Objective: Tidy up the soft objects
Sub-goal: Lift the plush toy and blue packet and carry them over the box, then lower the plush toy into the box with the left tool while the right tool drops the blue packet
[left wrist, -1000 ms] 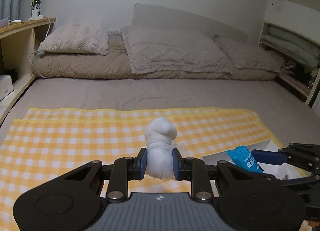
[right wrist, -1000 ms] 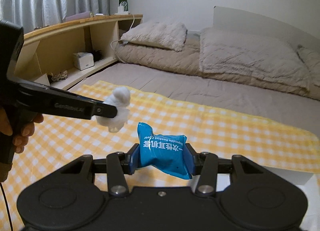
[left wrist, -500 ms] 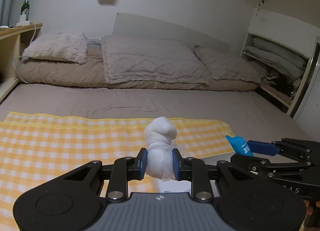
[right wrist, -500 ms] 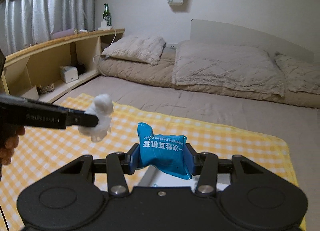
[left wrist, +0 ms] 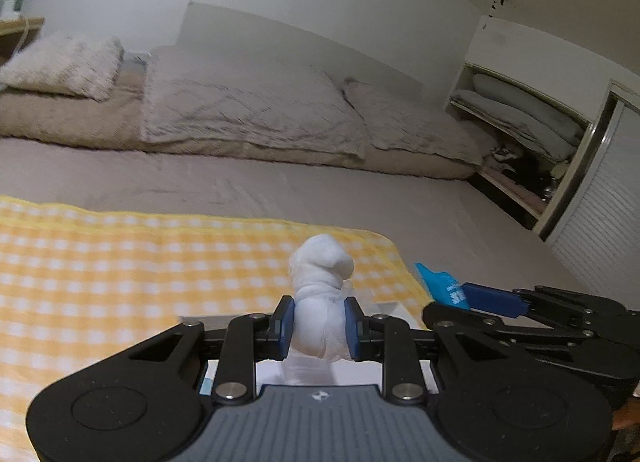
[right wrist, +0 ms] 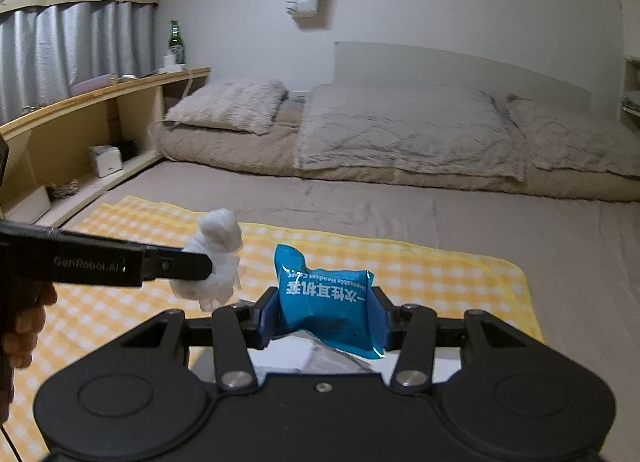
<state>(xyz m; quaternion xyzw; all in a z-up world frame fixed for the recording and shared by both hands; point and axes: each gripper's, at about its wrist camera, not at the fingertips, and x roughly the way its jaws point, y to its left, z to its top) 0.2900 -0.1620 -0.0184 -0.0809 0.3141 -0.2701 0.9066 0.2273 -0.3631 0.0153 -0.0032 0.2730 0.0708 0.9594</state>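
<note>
Left wrist view: left gripper point(left wrist: 319, 326) pinches a soft, light white cloth wad point(left wrist: 320, 304) low; right gripper point(right wrist: 327, 320) clamps a crinkly blue packet point(right wrist: 326, 304).

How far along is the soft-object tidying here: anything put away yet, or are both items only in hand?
Done: both items are picked up. In hand: the left gripper is clamped on the white cloth bundle, the right gripper on the blue packet, both held above the yellow checked cloth. Left: setting them down; a white container shows just below the fingers, perhaps the destination, its contents unclear.
</note>
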